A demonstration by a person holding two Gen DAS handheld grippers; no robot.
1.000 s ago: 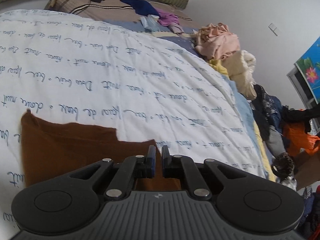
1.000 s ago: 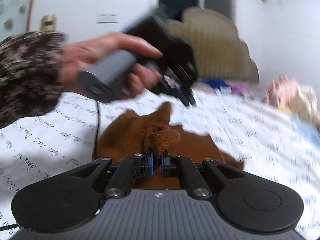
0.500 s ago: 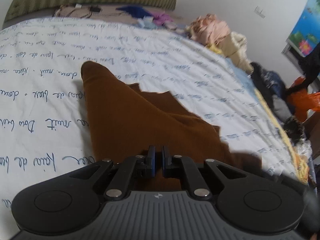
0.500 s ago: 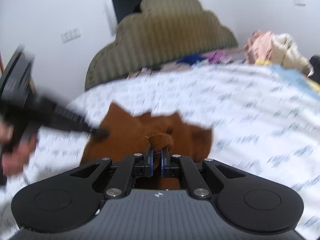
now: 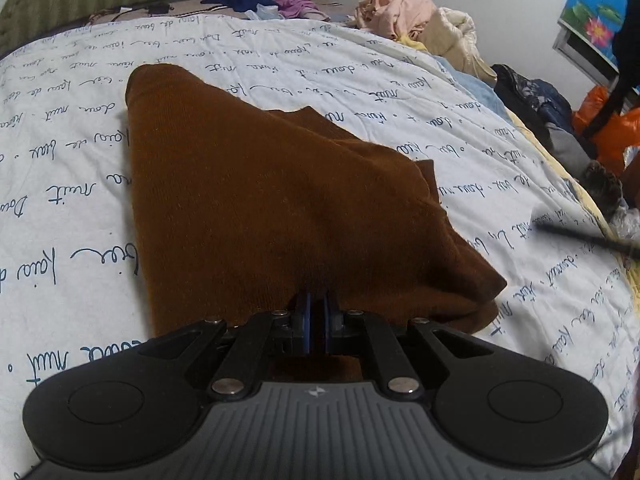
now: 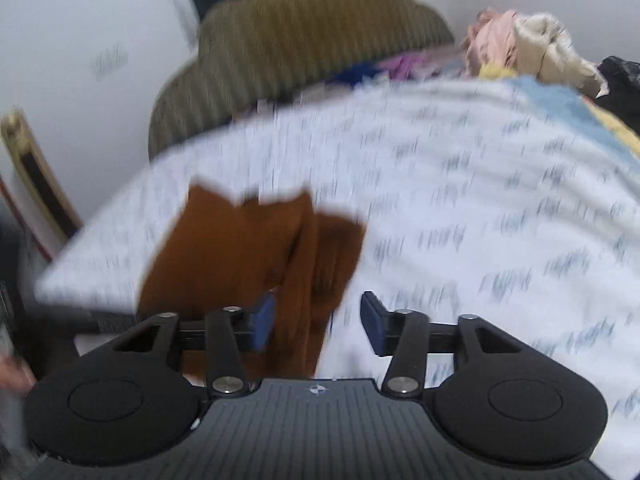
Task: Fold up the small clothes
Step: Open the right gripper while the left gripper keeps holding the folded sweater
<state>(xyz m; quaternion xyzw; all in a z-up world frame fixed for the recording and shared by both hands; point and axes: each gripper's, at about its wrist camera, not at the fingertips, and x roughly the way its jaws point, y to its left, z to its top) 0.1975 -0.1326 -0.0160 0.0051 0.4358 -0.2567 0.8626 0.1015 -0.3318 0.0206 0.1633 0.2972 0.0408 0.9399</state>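
Left gripper (image 5: pixel 316 312) pinches the near edge of the brown garment (image 5: pixel 272 184), fingers pressed together on the cloth. The garment lies spread on the white quilt (image 5: pixel 400 80) printed with blue script, folded layers showing along its right side. Right gripper (image 6: pixel 316 322) has its fingers spread wide; a fold of the same garment (image 6: pixel 248 248) sits by its left finger. Right view blurred. Heaped clothes (image 5: pixel 416 12) at the far edge.

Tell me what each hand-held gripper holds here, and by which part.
The left hand-held gripper is shut on the near edge of the brown garment. The right hand-held gripper is open and holds nothing.
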